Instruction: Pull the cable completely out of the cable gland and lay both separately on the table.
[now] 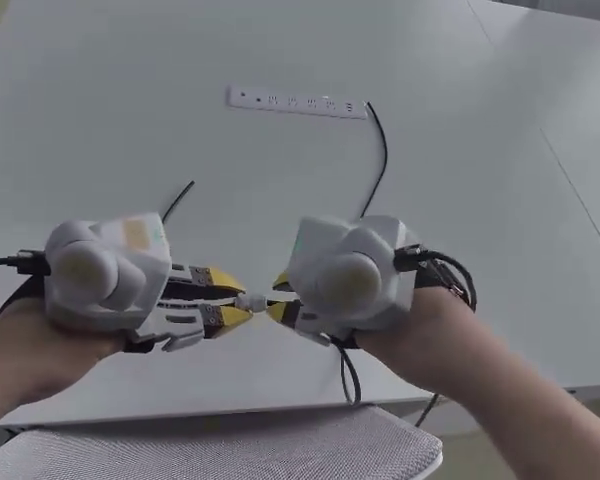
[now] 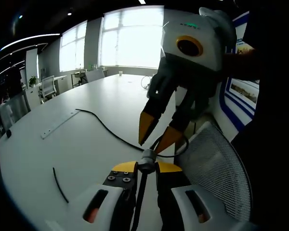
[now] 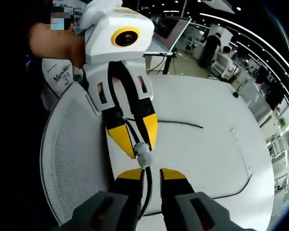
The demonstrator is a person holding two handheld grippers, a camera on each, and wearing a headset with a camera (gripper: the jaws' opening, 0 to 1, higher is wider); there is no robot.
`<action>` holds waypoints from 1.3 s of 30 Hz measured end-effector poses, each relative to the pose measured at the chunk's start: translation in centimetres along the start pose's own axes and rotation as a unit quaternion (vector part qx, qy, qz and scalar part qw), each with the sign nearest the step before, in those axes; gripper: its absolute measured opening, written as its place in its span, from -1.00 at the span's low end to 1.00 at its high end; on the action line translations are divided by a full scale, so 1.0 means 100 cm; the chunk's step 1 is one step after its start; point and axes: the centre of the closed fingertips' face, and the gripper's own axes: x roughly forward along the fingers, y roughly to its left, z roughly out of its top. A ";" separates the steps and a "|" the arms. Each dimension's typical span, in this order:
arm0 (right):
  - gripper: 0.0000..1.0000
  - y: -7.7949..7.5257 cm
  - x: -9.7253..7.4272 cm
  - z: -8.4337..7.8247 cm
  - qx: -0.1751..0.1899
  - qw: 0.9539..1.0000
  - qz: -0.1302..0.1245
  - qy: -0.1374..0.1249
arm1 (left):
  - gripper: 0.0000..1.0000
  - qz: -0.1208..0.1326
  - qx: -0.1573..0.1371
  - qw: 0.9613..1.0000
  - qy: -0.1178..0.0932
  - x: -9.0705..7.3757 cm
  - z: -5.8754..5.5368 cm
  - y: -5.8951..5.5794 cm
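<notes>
1. Left gripper (image 2: 147,168): jaws clamped on gland (image 3: 142,154), which sits right at the tips.
2. Right gripper (image 3: 152,174): jaws a little apart. Cable (image 3: 147,190) runs through the gap and looks unpinched. Its tips face the left gripper's tips.
3. Gland: held in the air between the two sets of tips, well apart from strip (image 1: 297,103) on the person's side, over the near edge of table (image 1: 130,130).
4. Cable is threaded through gland. One side runs back between the left jaws, the other between the right jaws.
5. More black cable lies on table, curving from just beside strip's right end toward the grippers. A loose end lies nearer the person than strip, to its left.
6. Mesh chair (image 1: 230,445): farthest from strip, under the grippers.
</notes>
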 end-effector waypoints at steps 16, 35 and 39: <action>-1.00 -0.004 0.004 -0.004 -0.005 1.000 -0.006 -0.011 | -0.70 0.008 -0.003 1.000 0.004 0.004 0.000 0.004; -1.00 -0.031 -0.002 -0.034 0.155 0.985 -0.064 -0.043 | -0.70 0.022 -0.010 1.000 -0.003 -0.003 0.002 0.015; -1.00 -0.035 -0.003 -0.045 0.222 0.971 -0.066 -0.056 | -0.70 0.025 -0.013 1.000 -0.005 -0.005 0.002 0.016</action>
